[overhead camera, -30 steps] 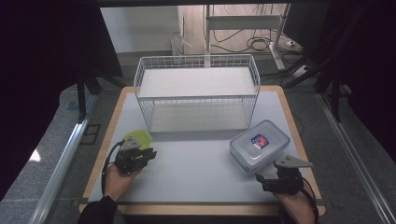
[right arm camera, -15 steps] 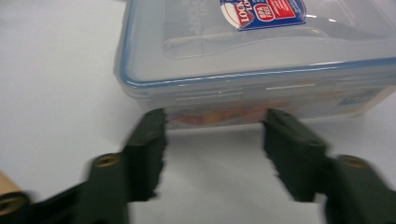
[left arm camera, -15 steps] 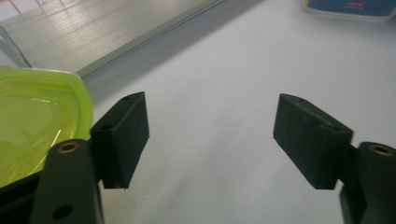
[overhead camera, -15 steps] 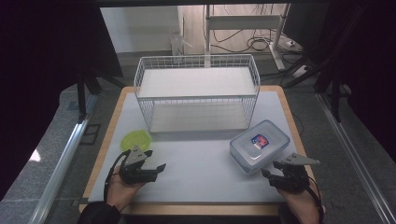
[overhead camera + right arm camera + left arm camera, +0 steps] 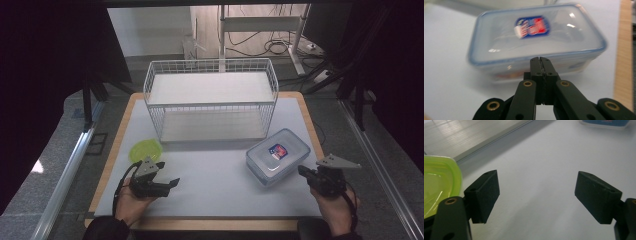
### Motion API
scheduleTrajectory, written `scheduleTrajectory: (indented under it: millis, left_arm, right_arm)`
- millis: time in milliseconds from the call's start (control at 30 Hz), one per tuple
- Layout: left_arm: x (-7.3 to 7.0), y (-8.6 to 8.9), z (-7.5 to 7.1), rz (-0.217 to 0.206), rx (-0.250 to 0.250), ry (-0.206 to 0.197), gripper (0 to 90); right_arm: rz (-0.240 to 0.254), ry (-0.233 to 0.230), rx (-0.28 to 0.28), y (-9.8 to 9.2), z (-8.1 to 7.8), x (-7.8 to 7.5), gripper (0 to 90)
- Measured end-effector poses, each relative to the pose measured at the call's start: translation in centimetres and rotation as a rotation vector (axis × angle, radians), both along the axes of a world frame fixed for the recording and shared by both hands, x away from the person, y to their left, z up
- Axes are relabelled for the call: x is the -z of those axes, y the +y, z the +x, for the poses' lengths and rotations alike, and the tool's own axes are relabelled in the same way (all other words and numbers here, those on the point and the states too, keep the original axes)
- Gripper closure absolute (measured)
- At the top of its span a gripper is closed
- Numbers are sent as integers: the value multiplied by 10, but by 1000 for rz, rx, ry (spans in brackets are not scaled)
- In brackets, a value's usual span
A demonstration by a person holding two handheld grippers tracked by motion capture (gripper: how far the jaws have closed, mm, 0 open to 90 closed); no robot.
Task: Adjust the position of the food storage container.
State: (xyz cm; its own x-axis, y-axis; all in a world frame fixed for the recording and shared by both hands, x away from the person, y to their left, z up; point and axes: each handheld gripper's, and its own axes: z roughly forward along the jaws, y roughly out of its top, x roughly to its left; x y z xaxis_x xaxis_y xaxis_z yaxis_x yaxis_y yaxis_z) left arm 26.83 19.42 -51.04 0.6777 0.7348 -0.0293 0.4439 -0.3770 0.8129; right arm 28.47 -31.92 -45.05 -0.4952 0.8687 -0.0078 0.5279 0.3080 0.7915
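A lime-green translucent lid (image 5: pixel 146 150) lies flat on the white mat at the front left. Just in front of it my left gripper (image 5: pixel 169 183) points right. Its jaws have just been opening and stand wide apart with nothing between them. In the left gripper view the lid (image 5: pixel 437 187) is beside the left jaw, apart from it. A clear lidded food box (image 5: pixel 277 155) with a red and blue label sits at the front right. My right gripper (image 5: pixel 303 172) is just right of it. Its jaws have just been closing and now meet on nothing, tips short of the box wall (image 5: pixel 536 37).
A white wire basket rack (image 5: pixel 210 100) stands across the back middle of the table. The white mat (image 5: pixel 215 175) has bare room between the two grippers. A wooden table edge (image 5: pixel 310 125) runs along the right, with a metal rail beyond it.
The left gripper let go of the green lid, which now lies on the mat, and its jaws spread. The right gripper drew back to the right from the box and shut.
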Motion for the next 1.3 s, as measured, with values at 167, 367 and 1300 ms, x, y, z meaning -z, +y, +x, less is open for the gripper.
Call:
scheduleTrajectory:
  millis: [167, 367, 1300]
  left_arm:
    - [1, -2, 0, -2, 19, 3, 134]
    - [2, -4, 0, 0, 34, 17, 87]
    - [6, -12, 1, 54, 63, 27, 85]
  right_arm:
    - [11, -3, 59, -13, 24, 0, 900]
    - [-7, -9, 129, -27, 52, 3, 900]
    - [-25, 72, 116, -38, 100, 23, 900]
